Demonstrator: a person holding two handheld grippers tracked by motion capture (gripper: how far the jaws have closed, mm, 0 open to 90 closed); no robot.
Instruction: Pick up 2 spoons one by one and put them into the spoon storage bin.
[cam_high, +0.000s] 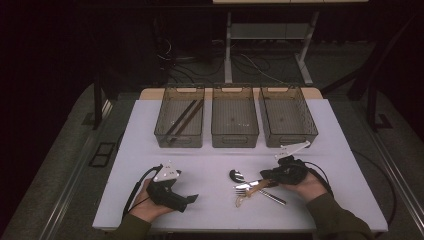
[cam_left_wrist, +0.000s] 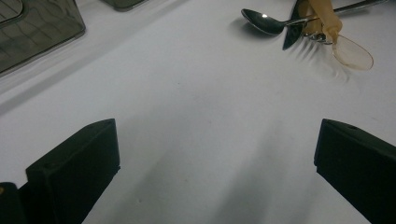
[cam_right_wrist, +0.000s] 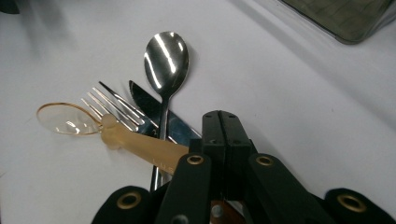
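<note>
Looked like sorting cutlery into bins; judged the step in hand as the pick from the pile, nothing lifted yet.

Found R gripper (cam_right_wrist: 226, 121) low over the pile at table (cam_high: 210, 160) front-right, jaws pressed together. Saw amber spoon (cam_right_wrist: 70, 120) handle running in under them, bowl flat on the table. Couldn't tell whether pinched or just lying beneath. Noted metal spoon (cam_right_wrist: 166, 58), fork (cam_right_wrist: 114, 107) and knife (cam_right_wrist: 144, 105) stacked touching, crossed under that handle.

Found L gripper (cam_left_wrist: 217, 154) resting front-left, jaws spread wide, nothing between them, well apart from the pile.

Counted 3 bins along the back edge: left bin (cam_high: 177, 141) w/ dark sticks (cam_high: 182, 117) in it, mid bin (cam_high: 235, 140) and right bin (cam_high: 292, 140) apparently w/o contents.

Next move, as judged: needed a check of the grip first. If holding, straight lift to clear fork tines and metal spoon w/o dragging them, then carry back to a bin. If not, reopening and re-closing on the amber handle alone. Main risk: snagging the fork, since touching.
</note>
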